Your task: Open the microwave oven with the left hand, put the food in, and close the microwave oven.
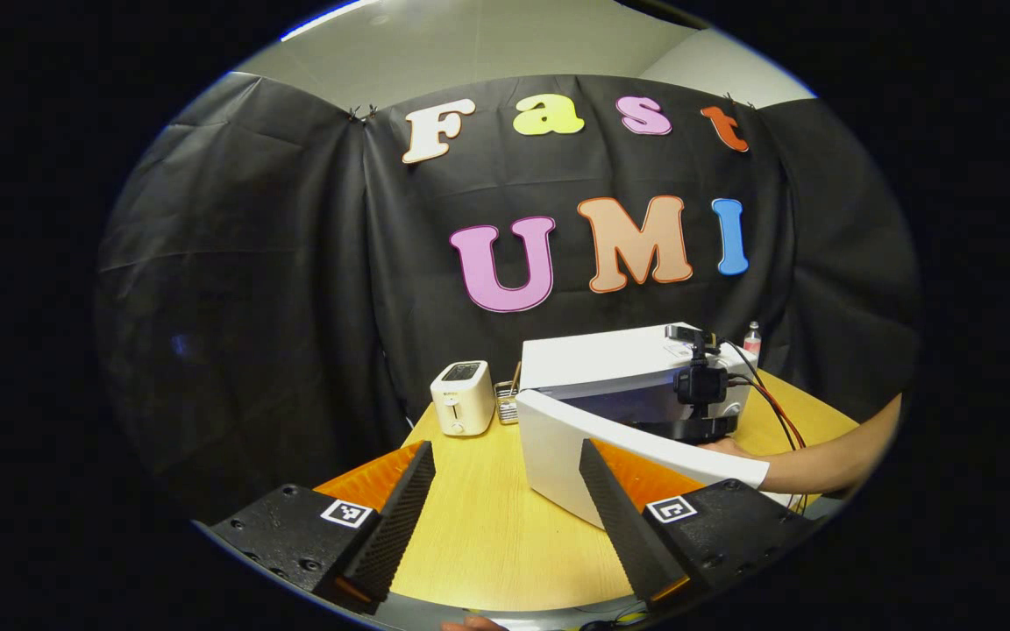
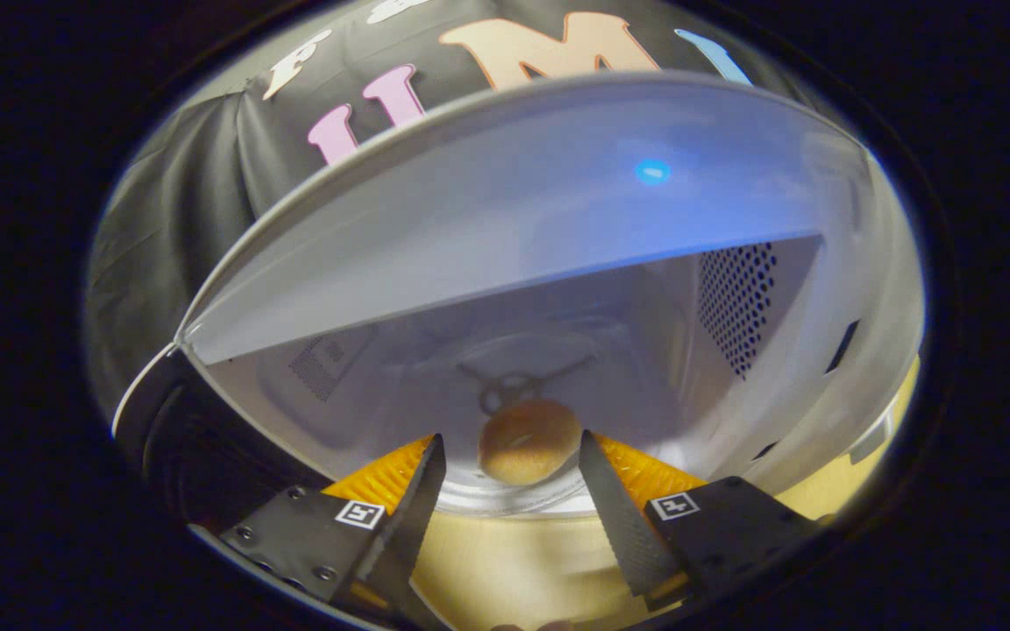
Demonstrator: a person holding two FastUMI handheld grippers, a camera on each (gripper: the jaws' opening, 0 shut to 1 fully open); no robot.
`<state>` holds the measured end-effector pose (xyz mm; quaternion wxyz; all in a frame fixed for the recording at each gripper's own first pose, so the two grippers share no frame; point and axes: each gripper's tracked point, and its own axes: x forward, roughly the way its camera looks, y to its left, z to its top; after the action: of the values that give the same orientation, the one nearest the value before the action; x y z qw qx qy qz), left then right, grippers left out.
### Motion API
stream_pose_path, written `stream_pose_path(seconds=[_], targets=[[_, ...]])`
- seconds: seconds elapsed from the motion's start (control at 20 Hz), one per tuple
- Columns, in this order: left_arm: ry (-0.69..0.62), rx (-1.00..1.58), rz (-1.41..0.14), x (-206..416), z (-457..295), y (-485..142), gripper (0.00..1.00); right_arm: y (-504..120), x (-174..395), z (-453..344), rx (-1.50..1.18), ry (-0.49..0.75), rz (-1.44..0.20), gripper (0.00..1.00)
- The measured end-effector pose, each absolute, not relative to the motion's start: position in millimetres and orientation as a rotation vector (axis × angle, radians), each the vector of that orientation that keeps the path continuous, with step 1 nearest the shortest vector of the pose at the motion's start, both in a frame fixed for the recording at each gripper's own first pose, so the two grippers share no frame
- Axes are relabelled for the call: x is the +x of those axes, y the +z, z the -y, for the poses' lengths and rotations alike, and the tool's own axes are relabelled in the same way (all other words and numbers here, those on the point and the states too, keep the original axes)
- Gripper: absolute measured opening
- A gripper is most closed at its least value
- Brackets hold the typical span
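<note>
While the microwave (image 1: 636, 372) stands on the bench (image 1: 487, 526) with its door (image 1: 575, 456) swung open, the right tongs (image 2: 512, 478) are spread apart at its mouth, and the bread roll (image 2: 529, 441) lies inside on the glass plate (image 2: 505, 499). Left tongs (image 1: 505, 482) hang released near the door. A toaster (image 1: 463, 397) stands far left.

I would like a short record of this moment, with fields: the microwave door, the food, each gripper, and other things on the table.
microwave door: the door of the microwave oven stands open
food: a round bun lies on the glass turntable inside the oven
right gripper: the right gripper is open, at the oven mouth, the bun just beyond its fingertips, not gripped
left gripper: the left gripper is open, empty, above the wooden table, near the door
other things: a white toaster left of the oven; a small bottle behind it
</note>
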<state>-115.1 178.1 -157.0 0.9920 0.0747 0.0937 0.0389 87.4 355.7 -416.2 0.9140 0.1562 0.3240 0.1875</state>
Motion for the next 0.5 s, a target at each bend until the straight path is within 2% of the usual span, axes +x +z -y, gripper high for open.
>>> stream_pose_path(seconds=[0.05,0.1,0.15,0.3,0.5], targets=[[0.073,0.145,-0.186,-114,-175,-157,1.00,-413,84,-353,0.309,0.394,-0.660,0.93],[0.066,0.139,-0.185,-115,-172,-157,1.00,-410,82,-351,0.301,0.400,-0.656,0.84],[0.061,0.135,-0.183,-115,-169,-157,0.98,-407,80,-349,0.297,0.408,-0.651,0.84],[0.045,0.127,-0.174,-115,-161,-156,1.00,-396,77,-340,0.286,0.421,-0.637,0.84],[0.032,0.097,-0.169,-115,-154,-157,0.98,-382,65,-326,0.260,0.445,-0.622,0.84]])
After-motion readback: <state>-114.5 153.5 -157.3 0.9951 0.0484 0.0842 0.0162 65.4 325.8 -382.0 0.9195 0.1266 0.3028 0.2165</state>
